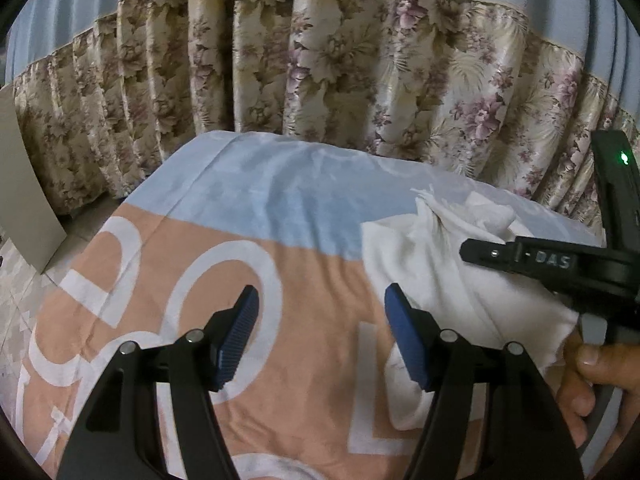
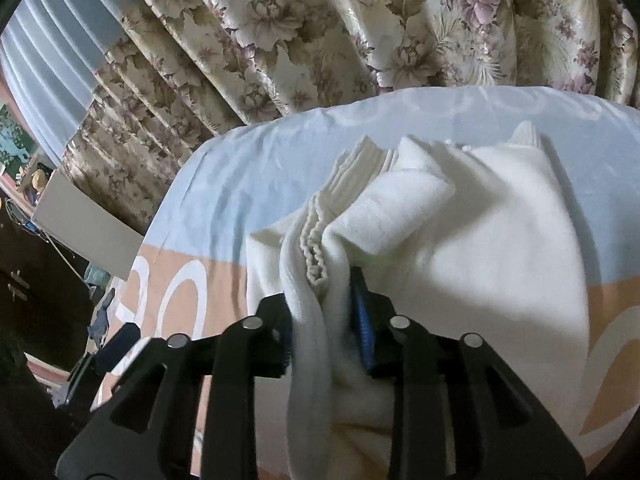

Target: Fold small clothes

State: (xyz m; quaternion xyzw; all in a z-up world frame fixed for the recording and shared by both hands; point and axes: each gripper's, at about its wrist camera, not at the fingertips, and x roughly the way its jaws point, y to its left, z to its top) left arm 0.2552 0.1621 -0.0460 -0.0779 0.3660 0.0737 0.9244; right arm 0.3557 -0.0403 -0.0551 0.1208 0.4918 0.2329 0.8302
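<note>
One white cloth [image 2: 460, 232] lies bunched on the bed [image 1: 248, 200], not yet folded flat, so most of the folding is left. The right gripper [image 2: 324, 320] has its jaws clamped on the cloth. The left gripper [image 1: 322, 336] has its jaws wide apart, holding nothing.

"DAS" in pale letters stands on the black right tool [image 1: 552, 260], at 3 o'clock; the bedsheet [image 1: 200, 280] bears large white letters, unreadable.

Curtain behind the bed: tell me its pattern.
The curtain has a beige floral print with purple blossoms; the left wrist view shows it best.
</note>
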